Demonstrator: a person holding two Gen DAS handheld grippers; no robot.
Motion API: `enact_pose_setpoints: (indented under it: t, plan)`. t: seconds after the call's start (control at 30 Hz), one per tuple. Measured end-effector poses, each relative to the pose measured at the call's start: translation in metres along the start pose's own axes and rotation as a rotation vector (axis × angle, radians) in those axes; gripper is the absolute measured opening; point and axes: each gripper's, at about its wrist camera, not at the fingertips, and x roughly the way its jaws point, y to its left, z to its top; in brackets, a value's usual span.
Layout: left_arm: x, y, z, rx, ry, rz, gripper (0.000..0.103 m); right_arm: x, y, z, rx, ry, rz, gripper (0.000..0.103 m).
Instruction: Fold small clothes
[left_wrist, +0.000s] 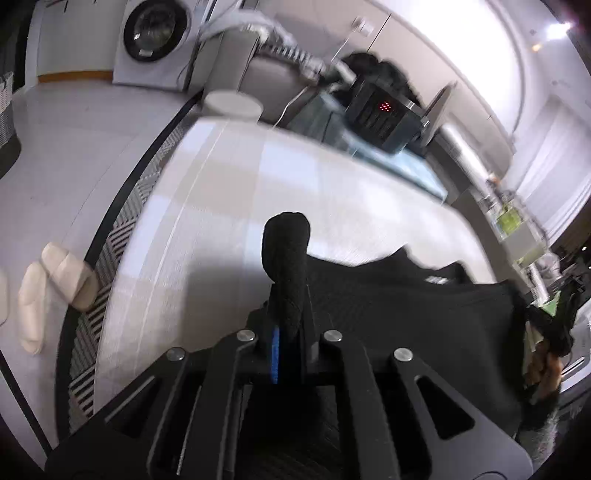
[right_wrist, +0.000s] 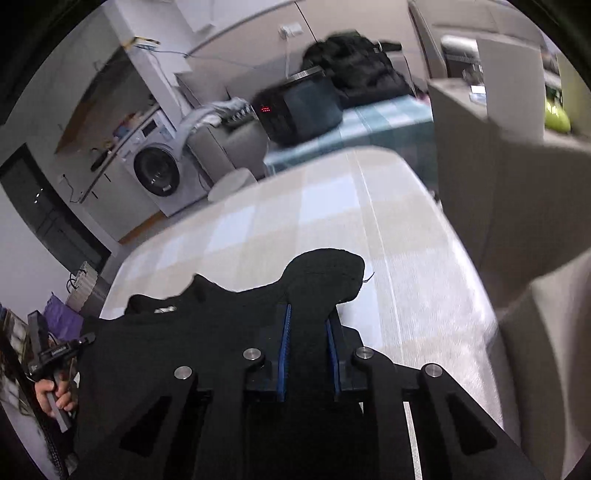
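A small black garment hangs stretched between my two grippers above a table with a pale checked cloth. My left gripper is shut on one corner of it, and a bunch of black fabric sticks up past the fingers. In the right wrist view, my right gripper is shut on the other corner of the garment, with fabric pinched between its blue pads above the table. Each view shows the other gripper in a hand at the picture's edge.
A washing machine stands at the far wall. A black box with red lights sits on a teal surface beyond the table. Pale slippers lie on the floor by a striped rug. Grey furniture rises on the right.
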Motion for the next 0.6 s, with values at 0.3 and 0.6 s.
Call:
enact_pose_setpoints:
  t: [0.3, 0.6]
  plan:
    - [-0.024, -0.001, 0.016, -0.031, -0.09, -0.077, 0.004, -0.017, 0.001, 0.015, 0.056, -0.13, 0.033, 0.011]
    - [0.02, 0.015, 0.012, -0.066, 0.071, 0.067, 0.013, 0.007, -0.007, 0.022, 0.061, 0.034, -0.047, 0.052]
